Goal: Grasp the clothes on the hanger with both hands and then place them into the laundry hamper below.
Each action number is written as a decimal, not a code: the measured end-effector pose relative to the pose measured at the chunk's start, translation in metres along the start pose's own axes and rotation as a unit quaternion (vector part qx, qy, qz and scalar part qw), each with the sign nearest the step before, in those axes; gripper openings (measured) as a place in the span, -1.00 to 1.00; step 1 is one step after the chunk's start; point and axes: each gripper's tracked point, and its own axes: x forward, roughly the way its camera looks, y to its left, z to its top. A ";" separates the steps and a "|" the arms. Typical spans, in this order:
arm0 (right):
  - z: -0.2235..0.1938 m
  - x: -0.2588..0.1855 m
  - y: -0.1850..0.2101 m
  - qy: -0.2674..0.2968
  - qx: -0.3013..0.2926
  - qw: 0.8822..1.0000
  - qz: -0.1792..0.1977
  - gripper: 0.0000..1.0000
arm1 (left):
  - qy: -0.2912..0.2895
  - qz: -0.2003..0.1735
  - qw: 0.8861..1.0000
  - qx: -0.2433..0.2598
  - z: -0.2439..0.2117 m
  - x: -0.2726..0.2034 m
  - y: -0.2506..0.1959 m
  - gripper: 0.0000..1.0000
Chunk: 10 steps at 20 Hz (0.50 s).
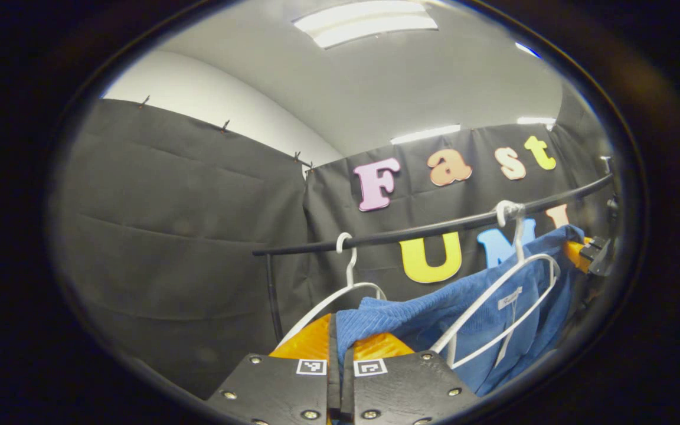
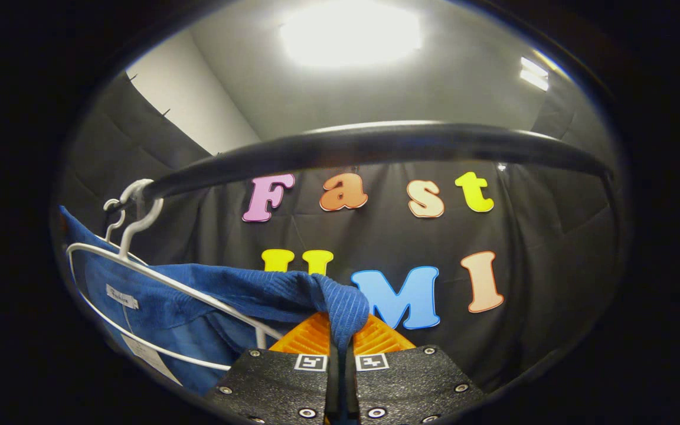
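Note:
A blue ribbed garment [image 1: 481, 319] hangs over a white hanger [image 1: 496, 295] hooked on the black rail [image 1: 434, 226]. My left gripper [image 1: 340, 345] is shut on one bunched shoulder of the garment at the bottom of the left gripper view. The right gripper [image 1: 589, 255] shows far off at the garment's other end. In the right gripper view, my right gripper [image 2: 340, 336] is shut on a fold of the blue garment [image 2: 198, 307], which stretches left to the white hanger [image 2: 139, 277] under the rail [image 2: 375, 144]. A white label hangs inside the collar.
A second, bare white hanger [image 1: 349, 277] hangs on the rail just left of the garment. The rail's upright post [image 1: 273, 301] stands at its left end. Black cloth walls close in behind and to both sides.

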 end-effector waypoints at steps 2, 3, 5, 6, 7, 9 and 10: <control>-0.021 0.009 -0.004 0.021 0.010 1.000 0.005 -0.96 | 0.017 -0.013 1.000 -0.017 -0.018 0.005 -0.008 -0.96; -0.032 0.013 -0.005 0.028 0.002 1.000 0.007 -0.94 | 0.021 -0.018 0.999 -0.022 -0.024 0.007 -0.012 -0.95; -0.052 0.019 -0.004 0.041 -0.013 0.999 0.014 -0.94 | 0.032 -0.026 0.999 -0.019 -0.040 0.009 -0.017 -0.95; -0.064 0.019 -0.004 0.050 -0.015 0.999 0.016 -0.94 | 0.040 -0.031 0.999 -0.018 -0.049 0.010 -0.018 -0.95; -0.074 0.018 -0.004 0.060 -0.015 0.998 0.018 -0.94 | 0.046 -0.037 0.998 -0.021 -0.056 0.011 -0.019 -0.96; -0.094 0.013 -0.006 0.077 -0.013 0.997 0.019 -0.93 | 0.048 -0.047 0.997 -0.029 -0.066 0.012 -0.025 -0.96; -0.100 0.011 -0.006 0.084 -0.011 0.996 0.020 -0.93 | 0.051 -0.049 0.997 -0.027 -0.072 0.012 -0.028 -0.96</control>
